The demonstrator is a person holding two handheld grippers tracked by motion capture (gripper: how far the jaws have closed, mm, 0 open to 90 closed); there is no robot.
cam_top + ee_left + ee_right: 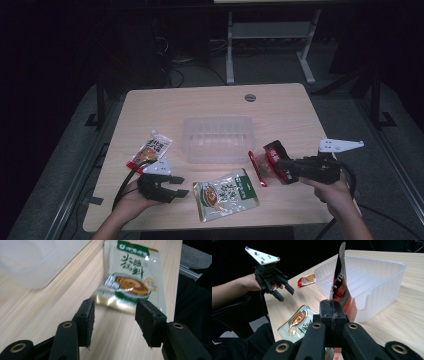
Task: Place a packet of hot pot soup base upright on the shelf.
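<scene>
A green sauce pouch (225, 194) is seen at the table's (285, 107) near edge, the left gripper (178, 186) half-open beside it; a red packet (270, 162) is clamped upright by the right gripper (278, 163) beside the clear tub (218, 138).

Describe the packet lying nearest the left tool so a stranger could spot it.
Start at the clear plastic tub mid-table. Just in front of it, toward the person, a pale green packet lies flat on the wood. It alone is green with a soup bowl pictured; the others are red.
</scene>
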